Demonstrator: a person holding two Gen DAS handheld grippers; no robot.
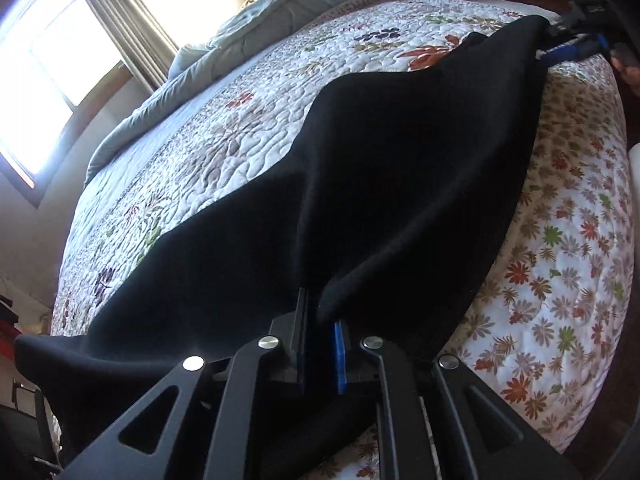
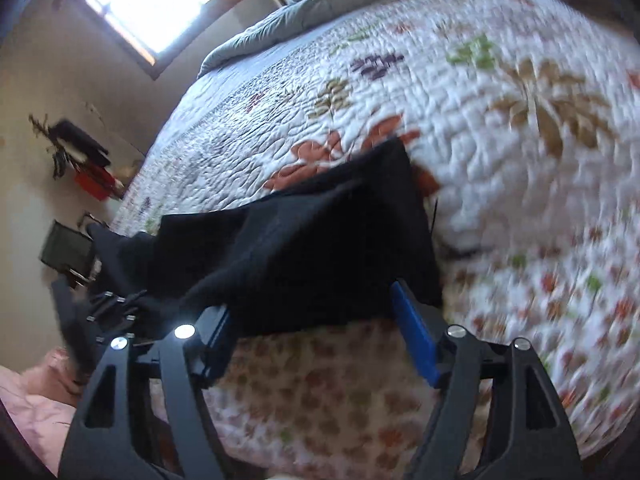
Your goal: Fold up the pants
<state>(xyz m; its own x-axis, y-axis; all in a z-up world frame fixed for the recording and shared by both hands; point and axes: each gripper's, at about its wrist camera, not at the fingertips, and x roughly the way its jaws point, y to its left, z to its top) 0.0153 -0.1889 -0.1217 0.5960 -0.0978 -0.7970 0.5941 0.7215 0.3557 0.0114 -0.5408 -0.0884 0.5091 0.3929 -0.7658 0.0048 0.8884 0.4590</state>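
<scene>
Black pants (image 1: 392, 168) lie stretched across the near side of a bed with a floral quilt (image 1: 248, 128). My left gripper (image 1: 320, 312) is shut on one end of the pants, the cloth pinched between its fingers. In the left wrist view my right gripper (image 1: 568, 44) is at the far end of the pants, at the top right. In the right wrist view my right gripper (image 2: 312, 312) has its jaws wide apart, with the edge of the pants (image 2: 320, 240) lying between the fingers and nothing pinched. The left gripper (image 2: 112, 304) shows at the left, at the other end.
A grey comforter (image 1: 256, 24) is bunched along the far side of the bed. A window with curtains (image 1: 52, 52) is at the left. Dark furniture and a red item (image 2: 92, 184) stand by the wall beyond the bed. The quilt (image 2: 520, 160) spreads to the right.
</scene>
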